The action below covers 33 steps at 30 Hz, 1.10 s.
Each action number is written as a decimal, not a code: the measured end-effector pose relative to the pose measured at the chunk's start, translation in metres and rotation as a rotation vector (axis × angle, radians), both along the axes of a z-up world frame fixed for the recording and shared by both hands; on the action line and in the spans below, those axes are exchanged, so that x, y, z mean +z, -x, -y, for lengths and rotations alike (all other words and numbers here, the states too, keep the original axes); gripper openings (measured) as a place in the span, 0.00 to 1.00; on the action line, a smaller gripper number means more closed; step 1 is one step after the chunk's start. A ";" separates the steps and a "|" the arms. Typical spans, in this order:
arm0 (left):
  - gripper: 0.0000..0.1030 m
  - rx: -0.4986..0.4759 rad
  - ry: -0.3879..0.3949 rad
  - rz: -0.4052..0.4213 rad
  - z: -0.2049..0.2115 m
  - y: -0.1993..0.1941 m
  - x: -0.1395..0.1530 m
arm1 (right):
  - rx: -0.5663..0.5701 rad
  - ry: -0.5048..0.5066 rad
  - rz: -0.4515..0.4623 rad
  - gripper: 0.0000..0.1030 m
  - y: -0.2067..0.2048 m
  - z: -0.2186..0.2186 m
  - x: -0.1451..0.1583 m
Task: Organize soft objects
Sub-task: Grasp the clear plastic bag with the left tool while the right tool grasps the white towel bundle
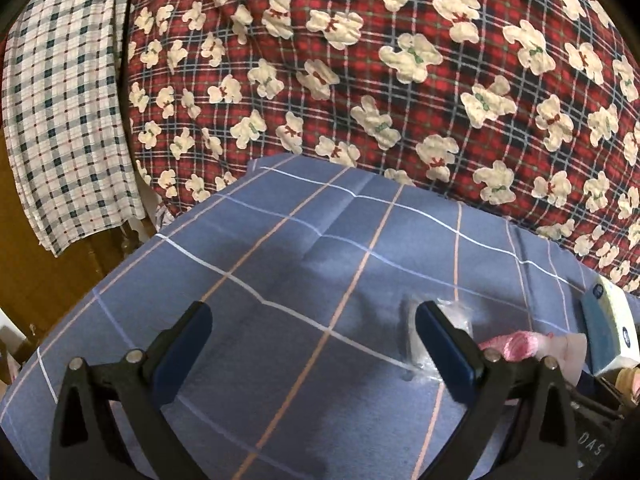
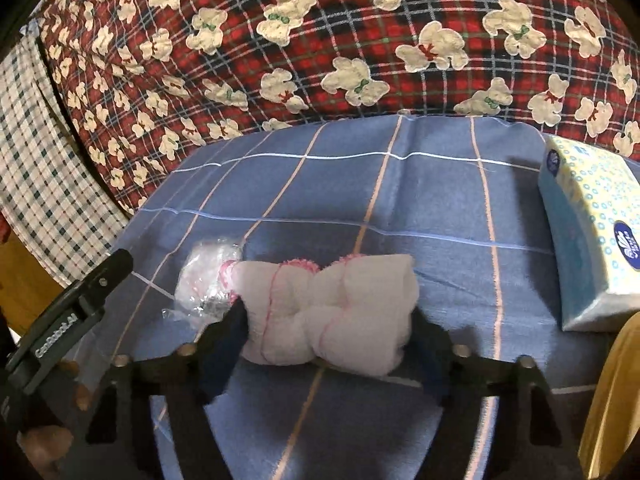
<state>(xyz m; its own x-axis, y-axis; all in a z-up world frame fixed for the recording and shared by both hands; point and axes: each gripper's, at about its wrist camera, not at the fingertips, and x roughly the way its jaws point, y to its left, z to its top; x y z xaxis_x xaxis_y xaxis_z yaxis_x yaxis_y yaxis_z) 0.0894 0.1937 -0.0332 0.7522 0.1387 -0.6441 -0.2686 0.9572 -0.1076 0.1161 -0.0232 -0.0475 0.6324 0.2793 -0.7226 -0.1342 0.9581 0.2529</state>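
Observation:
A white rolled cloth bundle with pink stitching (image 2: 328,312) lies on the blue checked sheet (image 2: 400,184). My right gripper (image 2: 332,332) has its jaws around the bundle, one finger at each end, touching it. A crumpled clear plastic wrapper (image 2: 208,280) lies just left of the bundle. My left gripper (image 1: 312,328) is open and empty over the sheet (image 1: 280,240); its right finger (image 1: 440,340) is beside the plastic wrapper (image 1: 452,316). The bundle's pink edge (image 1: 516,344) shows at its right.
A blue-and-yellow tissue pack (image 2: 596,232) lies on the sheet at the right, also in the left wrist view (image 1: 608,328). A red plaid quilt with white bears (image 2: 320,48) is piled behind. A white checked cloth (image 1: 68,120) hangs at the left over brown wood.

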 end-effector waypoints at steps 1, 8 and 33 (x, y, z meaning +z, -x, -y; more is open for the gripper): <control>1.00 -0.014 -0.001 0.006 0.002 0.000 0.001 | 0.001 -0.006 0.007 0.57 0.002 0.002 0.001; 1.00 -0.151 0.017 0.029 0.036 -0.001 0.005 | -0.044 0.044 0.201 0.53 0.034 0.014 0.031; 0.40 -0.291 -0.055 -0.112 0.095 -0.035 -0.011 | -0.112 0.103 0.321 0.53 0.047 0.029 0.045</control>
<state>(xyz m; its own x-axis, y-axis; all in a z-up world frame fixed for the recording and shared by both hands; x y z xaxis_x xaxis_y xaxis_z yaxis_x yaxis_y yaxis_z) 0.1243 0.0985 -0.0438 0.6899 -0.0357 -0.7231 0.0106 0.9992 -0.0392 0.0693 -0.0526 -0.0021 0.8542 0.1313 -0.5030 -0.0837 0.9897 0.1162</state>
